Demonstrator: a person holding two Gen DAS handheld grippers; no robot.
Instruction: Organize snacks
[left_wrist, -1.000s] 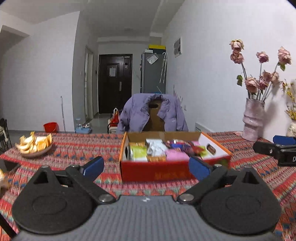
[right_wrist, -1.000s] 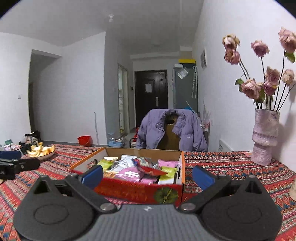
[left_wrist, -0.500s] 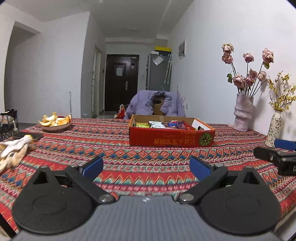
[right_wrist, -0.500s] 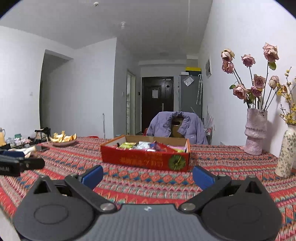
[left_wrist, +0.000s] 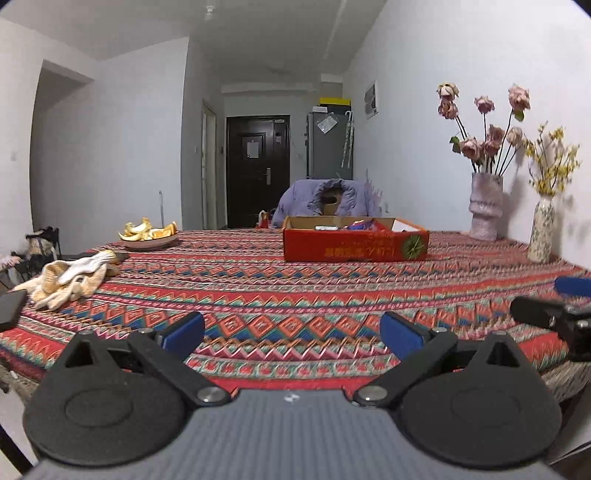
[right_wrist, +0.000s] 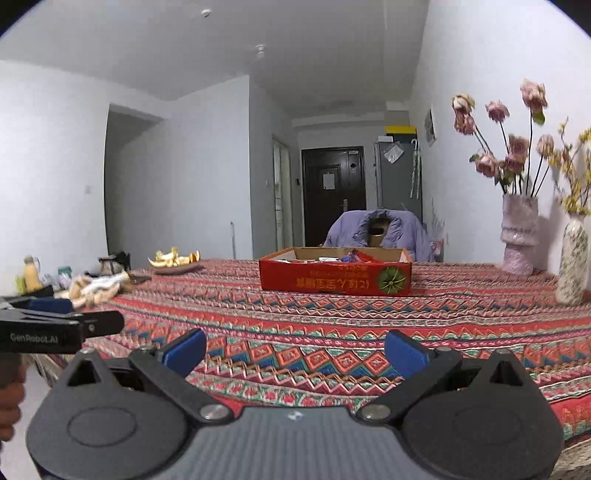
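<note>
Worktop (left_wrist: 295, 295) under a red zigzag-patterned cloth fills the lower view.

Red cardboard snack box (left_wrist: 355, 248), lid off, sits at 12 o'clock, well beyond both grippers; packets inside barely show over its rim.

Pink vase of dried roses (left_wrist: 485, 206) at 2 o'clock, a slim speckled vase (left_wrist: 542, 234) just beside it.

Pale gloves (left_wrist: 70, 278) at 10 o'clock; a dish of orange peel (left_wrist: 149, 236) farther back.

Left gripper (left_wrist: 291, 334): blue pads spread wide, holding nothing, above the near worktop edge.

Right gripper (right_wrist: 295, 352): likewise wide apart, empty, touching nothing.
</note>
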